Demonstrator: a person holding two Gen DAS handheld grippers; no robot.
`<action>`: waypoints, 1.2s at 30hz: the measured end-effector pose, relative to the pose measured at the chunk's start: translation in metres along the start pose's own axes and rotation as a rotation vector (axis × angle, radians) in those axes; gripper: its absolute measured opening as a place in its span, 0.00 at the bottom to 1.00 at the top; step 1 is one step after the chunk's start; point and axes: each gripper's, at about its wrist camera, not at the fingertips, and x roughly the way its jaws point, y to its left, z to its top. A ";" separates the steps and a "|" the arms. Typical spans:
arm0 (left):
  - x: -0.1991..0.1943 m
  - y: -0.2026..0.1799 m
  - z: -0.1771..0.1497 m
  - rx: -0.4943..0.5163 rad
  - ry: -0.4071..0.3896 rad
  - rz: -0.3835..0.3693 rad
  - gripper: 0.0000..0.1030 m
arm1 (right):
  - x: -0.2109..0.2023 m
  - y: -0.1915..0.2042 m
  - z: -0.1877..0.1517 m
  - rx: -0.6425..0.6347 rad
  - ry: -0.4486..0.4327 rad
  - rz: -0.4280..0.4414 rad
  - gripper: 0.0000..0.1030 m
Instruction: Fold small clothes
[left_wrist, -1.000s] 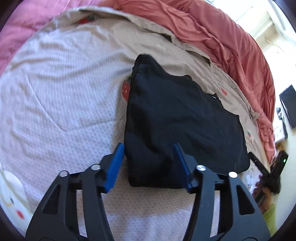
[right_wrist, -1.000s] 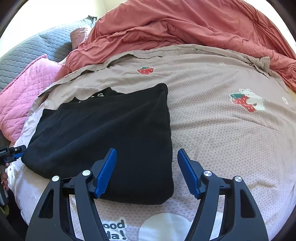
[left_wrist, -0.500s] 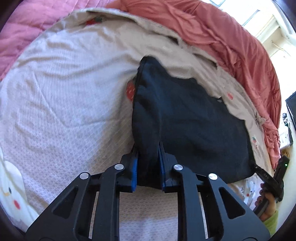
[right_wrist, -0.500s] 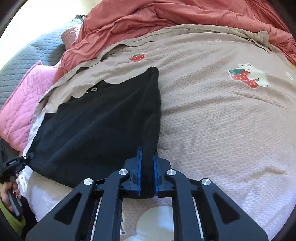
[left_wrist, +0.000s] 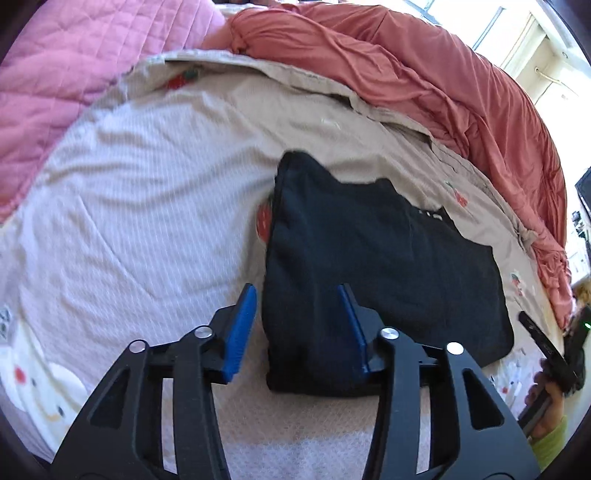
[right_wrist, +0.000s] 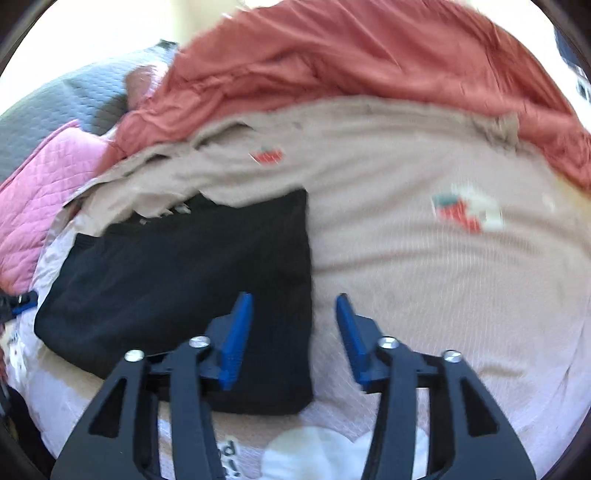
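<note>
Left tongs (left_wrist: 297, 325) spread | right tongs (right_wrist: 293, 332) spread | black folded knit garment (left_wrist: 369, 266), rectangular

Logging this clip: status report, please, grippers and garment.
Left gripper open, right gripper open, both empty. Black garment folded flat on bedsheet, each gripper astride a near corner. Nothing in the way.

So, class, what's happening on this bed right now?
A person is folding a black garment on a beige bedsheet with two tools. The left hand-held gripper and the right hand-held gripper are both open, each straddling a near corner of the folded garment, gripping nothing.
</note>
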 end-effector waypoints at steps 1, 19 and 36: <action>0.000 0.000 0.006 0.004 -0.002 0.007 0.42 | -0.003 0.007 0.001 -0.035 -0.021 0.006 0.52; 0.079 -0.023 0.089 0.097 0.057 0.110 0.51 | 0.039 0.109 -0.007 -0.350 0.043 0.208 0.74; 0.111 0.006 0.085 0.083 0.090 0.119 0.10 | 0.057 0.110 -0.021 -0.367 0.099 0.194 0.77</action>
